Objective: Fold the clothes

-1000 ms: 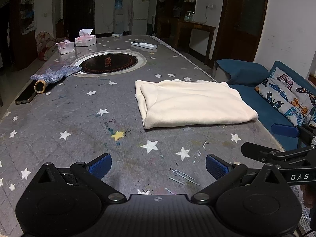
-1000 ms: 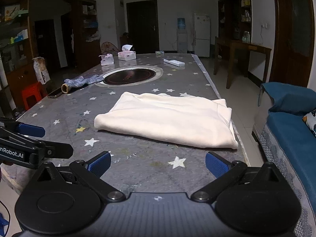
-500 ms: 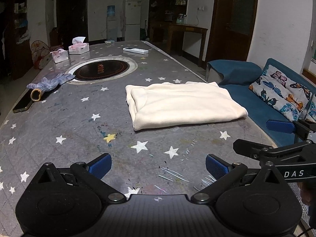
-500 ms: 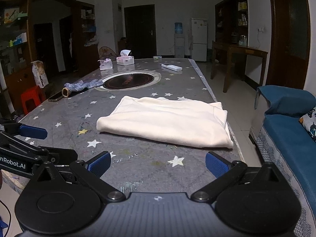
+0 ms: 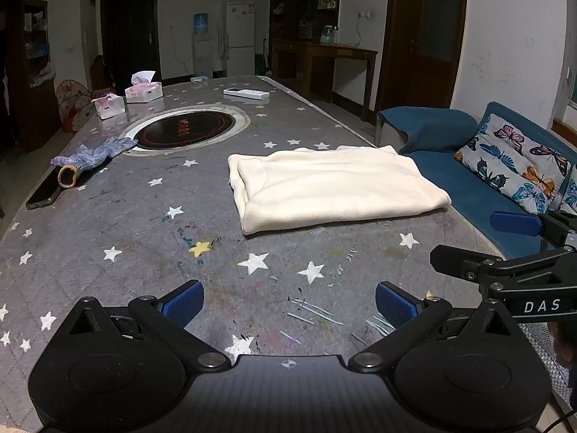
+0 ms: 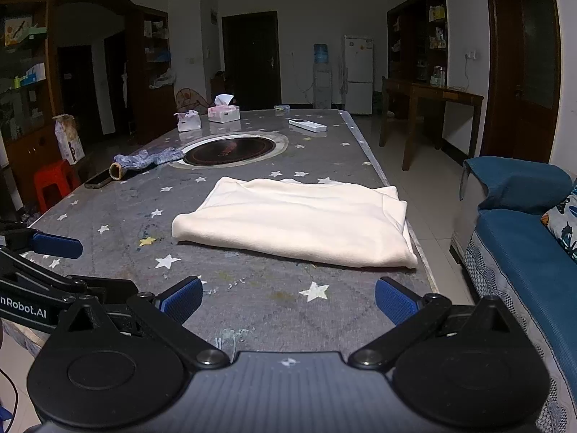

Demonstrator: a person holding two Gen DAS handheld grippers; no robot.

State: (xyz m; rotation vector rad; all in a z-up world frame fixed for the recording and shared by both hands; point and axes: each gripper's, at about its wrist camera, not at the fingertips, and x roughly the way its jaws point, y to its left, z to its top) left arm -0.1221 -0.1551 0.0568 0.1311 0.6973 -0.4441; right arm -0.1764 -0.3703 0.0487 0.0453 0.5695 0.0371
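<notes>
Folded garment lies by the table's right edge. Left gripper and right gripper: fingers wide, empty, above near edge.

The folded garment lies on the surface ahead of you, toward its right edge, with your left gripper and right gripper both short of it, jaws spread and holding nothing. Behind the garment sits the round cooktop. Left of that lie a glove and, just beside it, a phone. At the far end you have two tissue boxes and a remote. The sofa stands off the right edge.
</notes>
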